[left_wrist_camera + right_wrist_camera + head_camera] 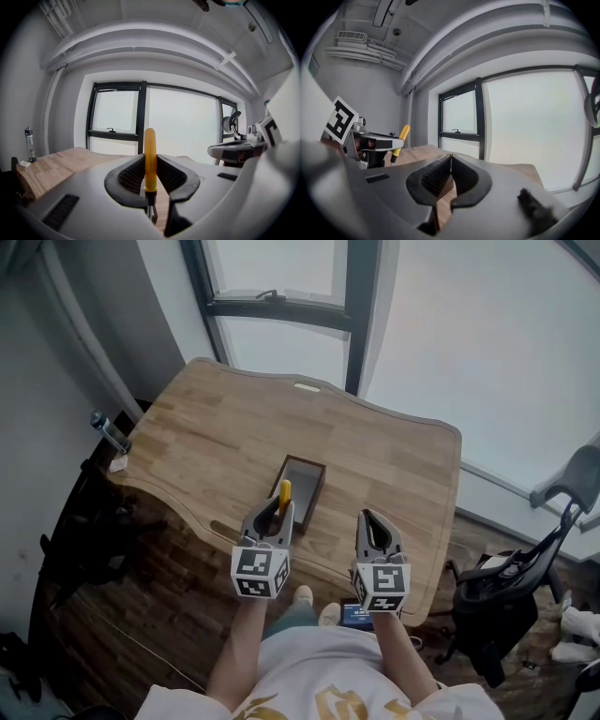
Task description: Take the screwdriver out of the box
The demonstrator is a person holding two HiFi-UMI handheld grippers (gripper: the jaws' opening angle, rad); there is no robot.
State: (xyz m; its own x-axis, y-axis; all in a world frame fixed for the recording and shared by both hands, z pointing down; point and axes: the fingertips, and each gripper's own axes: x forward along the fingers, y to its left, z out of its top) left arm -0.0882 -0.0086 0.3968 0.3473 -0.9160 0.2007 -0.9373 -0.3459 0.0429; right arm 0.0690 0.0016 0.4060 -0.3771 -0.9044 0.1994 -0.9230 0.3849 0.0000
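1. The wooden table (394,456) is the biggest thing in view. The box sits on it, near the middle and toward my edge.
2. The box (305,479) is narrow, dark and open on top. I see nothing lying inside it, so I judge the removal itself nearly done.
3. My left gripper (280,509) hangs over the box's near left corner, its jaws clamped on the screwdriver. My right gripper (374,519) hovers just right of the box, its jaws pressed together on nothing.
4. The screwdriver (150,154) stands upright in the left jaws, yellow handle up and dark shaft below. I cannot tell whether its tip clears the box's rim. What remains, I judge, is carrying it away from the box.
5. The marker cubes (260,573) show only black-and-white squares. I read no brand on the box or screwdriver, and the gold print on the shirt (328,681) is unreadable.
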